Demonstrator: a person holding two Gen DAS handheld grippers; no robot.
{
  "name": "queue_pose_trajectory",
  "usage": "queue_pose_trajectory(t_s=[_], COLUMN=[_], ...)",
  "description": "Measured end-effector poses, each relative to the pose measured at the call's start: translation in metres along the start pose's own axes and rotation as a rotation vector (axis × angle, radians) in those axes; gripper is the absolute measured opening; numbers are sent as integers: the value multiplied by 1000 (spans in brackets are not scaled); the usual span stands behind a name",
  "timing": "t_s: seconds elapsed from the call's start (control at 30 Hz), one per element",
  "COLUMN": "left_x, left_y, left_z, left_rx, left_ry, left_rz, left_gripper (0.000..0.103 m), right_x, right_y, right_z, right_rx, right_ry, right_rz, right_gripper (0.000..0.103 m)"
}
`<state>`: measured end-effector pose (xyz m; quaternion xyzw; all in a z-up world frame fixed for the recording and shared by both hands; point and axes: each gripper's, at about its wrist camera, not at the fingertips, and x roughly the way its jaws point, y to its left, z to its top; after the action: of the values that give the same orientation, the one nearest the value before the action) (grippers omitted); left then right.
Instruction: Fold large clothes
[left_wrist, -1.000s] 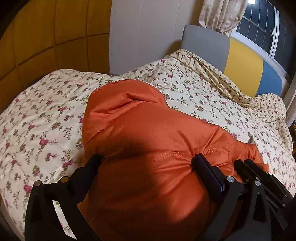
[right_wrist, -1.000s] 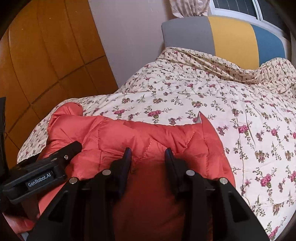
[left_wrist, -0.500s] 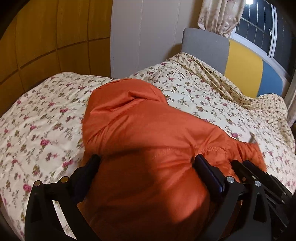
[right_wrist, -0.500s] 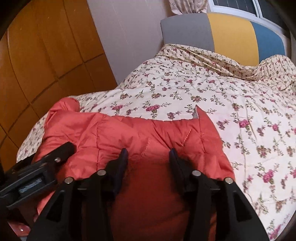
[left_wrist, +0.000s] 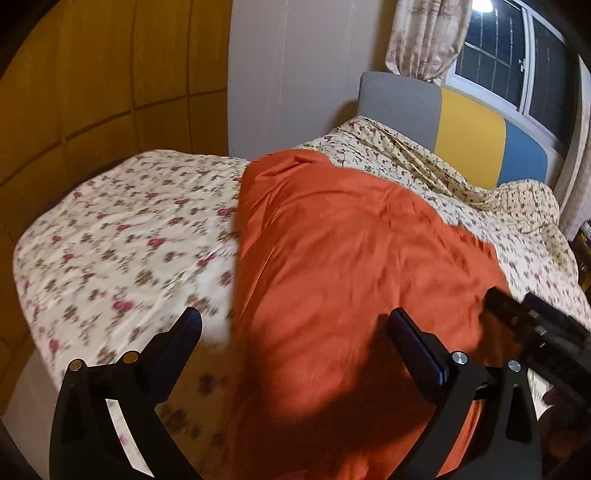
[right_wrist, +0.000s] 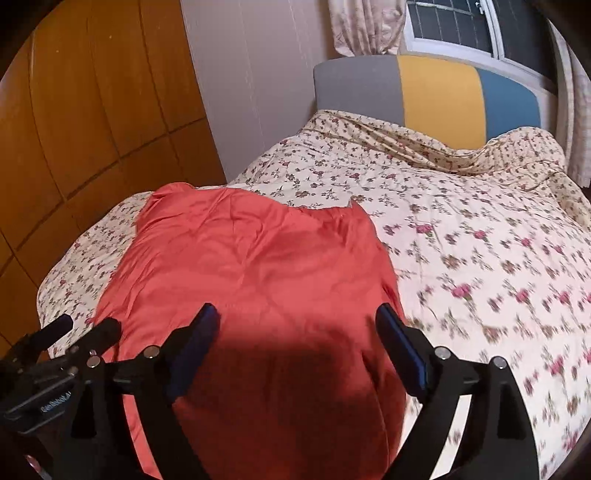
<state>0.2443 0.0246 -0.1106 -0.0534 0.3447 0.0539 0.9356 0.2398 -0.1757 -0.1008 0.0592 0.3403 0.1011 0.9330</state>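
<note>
An orange padded jacket (left_wrist: 343, 266) lies folded on the flowered bedspread (left_wrist: 122, 236), its hood end toward the far wall. My left gripper (left_wrist: 295, 328) hangs above its near part with jaws wide apart and nothing pressed between them. In the right wrist view the same jacket (right_wrist: 258, 266) lies flat, and my right gripper (right_wrist: 297, 323) is above its near edge, jaws opening and clear of the fabric. Each gripper shows at the edge of the other's view: the right one (left_wrist: 532, 325), the left one (right_wrist: 81, 336).
A bedspread (right_wrist: 480, 258) covers the whole bed, rumpled near the grey, yellow and blue headboard (right_wrist: 436, 92). Wooden wardrobe panels (right_wrist: 92, 110) stand on the left. A curtain and dark window (left_wrist: 495, 48) are behind the headboard.
Both grippers have drawn back from the jacket toward the near edge of the bed. The right jaws have spread from close together to wide. The jacket lies flatter.
</note>
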Motion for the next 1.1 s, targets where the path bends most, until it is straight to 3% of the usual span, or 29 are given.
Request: queue_pose_trajectory(t_s=[0.17,0.43,0.57,1.1], left_x=[-31,-74,-94,-143], left_y=[9,12,13,9], left_z=[-21,-49,-62,-78], left_rx=[25,63,71,82], left_ry=[-21,-56,-77,-160], left_rz=[-9,-9,34,20], left_gripper=[100,100,100,100], right_x=[-37,-86,-112,-149], right_y=[7,6,7,15], right_z=[-18,-44,-55,-83], right_rx=[-15,7,5,-42], right_ry=[-23,-52,-82,-82], right_rz=[28,10,-8,-17], right_gripper=[101,101,101,101])
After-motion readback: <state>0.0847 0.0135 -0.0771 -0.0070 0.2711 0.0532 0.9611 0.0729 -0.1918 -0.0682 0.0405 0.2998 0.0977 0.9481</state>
